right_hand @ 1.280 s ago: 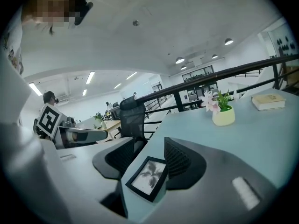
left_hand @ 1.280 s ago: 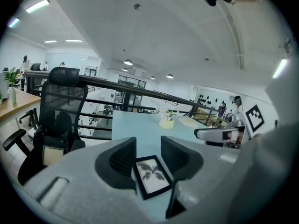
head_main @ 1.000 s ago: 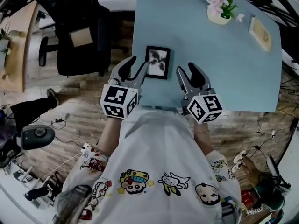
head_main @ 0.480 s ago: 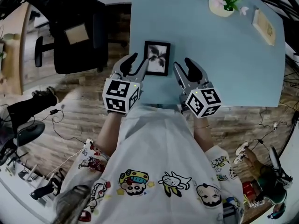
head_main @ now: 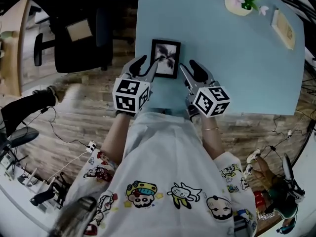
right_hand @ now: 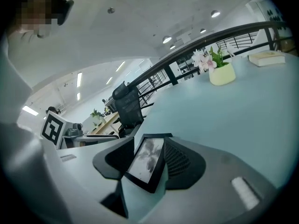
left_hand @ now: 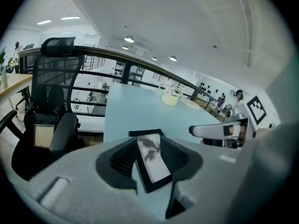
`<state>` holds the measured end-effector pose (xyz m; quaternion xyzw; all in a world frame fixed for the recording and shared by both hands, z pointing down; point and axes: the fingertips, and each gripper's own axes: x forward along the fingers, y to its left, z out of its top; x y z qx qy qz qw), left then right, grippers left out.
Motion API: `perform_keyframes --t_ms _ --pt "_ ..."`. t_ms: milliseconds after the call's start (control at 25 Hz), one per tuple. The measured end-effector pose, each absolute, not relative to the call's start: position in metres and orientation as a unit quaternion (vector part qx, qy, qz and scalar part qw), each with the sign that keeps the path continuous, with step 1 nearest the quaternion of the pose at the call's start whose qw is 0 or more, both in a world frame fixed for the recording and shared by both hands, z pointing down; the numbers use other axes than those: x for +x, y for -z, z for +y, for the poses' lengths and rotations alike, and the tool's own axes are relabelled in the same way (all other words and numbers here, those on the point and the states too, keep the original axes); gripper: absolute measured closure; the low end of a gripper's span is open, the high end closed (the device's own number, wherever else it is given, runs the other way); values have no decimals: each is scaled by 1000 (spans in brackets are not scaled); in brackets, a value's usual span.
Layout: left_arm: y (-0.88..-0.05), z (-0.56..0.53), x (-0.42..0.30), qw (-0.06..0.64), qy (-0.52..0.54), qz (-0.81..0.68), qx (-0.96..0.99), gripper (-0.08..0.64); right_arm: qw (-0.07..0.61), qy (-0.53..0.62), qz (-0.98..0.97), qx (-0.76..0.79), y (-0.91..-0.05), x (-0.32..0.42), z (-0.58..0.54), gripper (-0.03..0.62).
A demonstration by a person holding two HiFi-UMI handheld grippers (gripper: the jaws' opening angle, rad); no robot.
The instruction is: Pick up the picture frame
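My left tool (head_main: 146, 67) and right tool (head_main: 188, 69) both stand with jaws wide, gripping nothing, flanking the near corners of the picture frame (head_main: 166, 58), which lies flat on the bench (head_main: 232, 63) close to its left edge. I judge that a jaw could skid over the flat frame and shove it toward that edge.

Covered by a left gripper (head_main: 150, 59) finger in the head view: near left corner of the picture frame (head_main: 166, 58). Masked by dark fingers (left_hand: 122, 161) in both gripper views: the frame's near side edges. Impossible to tell whether touching there or just apart. Cut by the head view's top edge: counter (head_main: 222, 68), flower pot (head_main: 238, 6), office chair (head_main: 94, 43). Too small to read: book (head_main: 286, 28) cover. Lost under gripper cubes and shirt: the counter's near edge.
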<state>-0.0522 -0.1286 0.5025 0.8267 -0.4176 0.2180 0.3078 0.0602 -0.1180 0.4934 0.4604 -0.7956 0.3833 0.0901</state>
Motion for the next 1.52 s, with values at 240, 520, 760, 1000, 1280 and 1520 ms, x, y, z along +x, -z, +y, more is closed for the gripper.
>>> perform_keyframes --t_ms 240,520,760,1000,1280,1520 --pt "-527 -132 -49 320 -233 -417 818 405 86 -409 -787 453 -513 59 -123 397" --pt "-548 -138 -49 336 -243 -417 809 420 80 -426 -780 452 -524 56 -126 399" --pt "-564 -141 -47 346 -255 -413 803 420 80 -430 -777 453 -528 55 -128 399" --pt "-574 -144 -45 356 -261 -414 796 423 75 -438 -772 455 -532 57 -129 400" --pt "-579 -144 -46 368 -259 -428 784 457 77 -444 -772 449 -536 57 -128 402" --pt "-579 -145 -48 385 -245 -439 774 476 79 -459 -769 437 -540 53 -126 407"
